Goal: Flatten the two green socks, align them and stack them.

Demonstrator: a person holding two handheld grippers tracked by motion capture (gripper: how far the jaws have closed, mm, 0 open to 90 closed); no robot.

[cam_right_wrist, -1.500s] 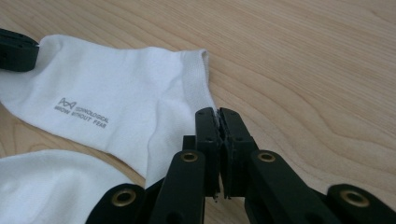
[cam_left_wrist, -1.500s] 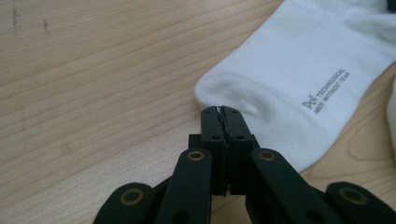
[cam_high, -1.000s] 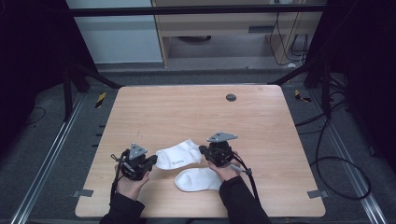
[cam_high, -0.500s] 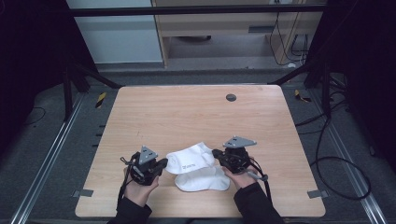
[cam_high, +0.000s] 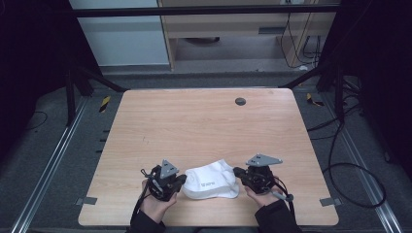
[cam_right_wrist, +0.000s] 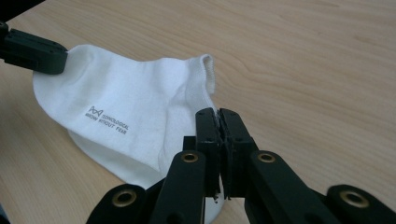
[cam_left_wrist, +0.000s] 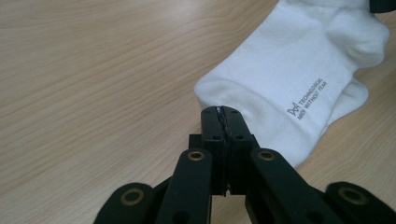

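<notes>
The white sock (cam_high: 212,181) lies folded on the tabletop (cam_high: 204,126) near the middle of its near edge, pinched at one end by the clenched left gripper (cam_high: 182,180) and at the other by the clenched right gripper (cam_high: 237,172).

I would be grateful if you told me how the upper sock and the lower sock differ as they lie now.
The upper sock lies on top and shows small grey lettering; the lower sock lies underneath, and no lettering shows on it. The upper sock shows nearly whole, while the lower sock peeks out along the near edge. Both are white ankle socks on the table.
</notes>
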